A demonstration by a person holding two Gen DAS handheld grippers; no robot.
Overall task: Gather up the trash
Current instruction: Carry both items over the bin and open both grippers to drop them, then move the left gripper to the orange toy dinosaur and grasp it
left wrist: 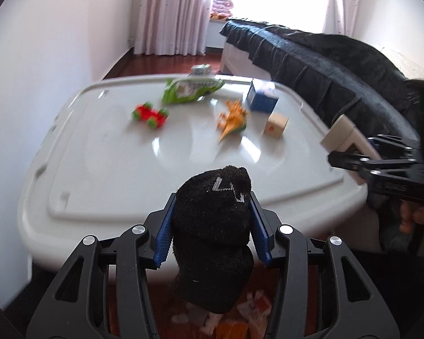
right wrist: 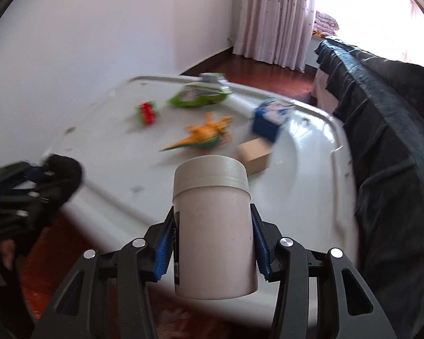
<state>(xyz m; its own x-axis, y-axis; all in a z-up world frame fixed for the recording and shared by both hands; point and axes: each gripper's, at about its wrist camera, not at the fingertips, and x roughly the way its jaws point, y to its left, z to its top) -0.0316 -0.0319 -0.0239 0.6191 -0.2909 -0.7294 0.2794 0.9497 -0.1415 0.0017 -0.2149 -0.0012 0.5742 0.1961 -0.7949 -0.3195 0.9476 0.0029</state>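
My left gripper is shut on a black sock, held over the near edge of the white table. My right gripper is shut on a white jar with a grey lid, also at the table's near edge; the jar shows in the left wrist view at the right. On the table lie a green snack bag, a blue carton, a small cardboard box, an orange toy dinosaur and a red and green toy car.
A bed with a dark cover runs along the table's right side. A white wall stands on the left, curtains at the back. Paper scraps lie on the red floor below the left gripper.
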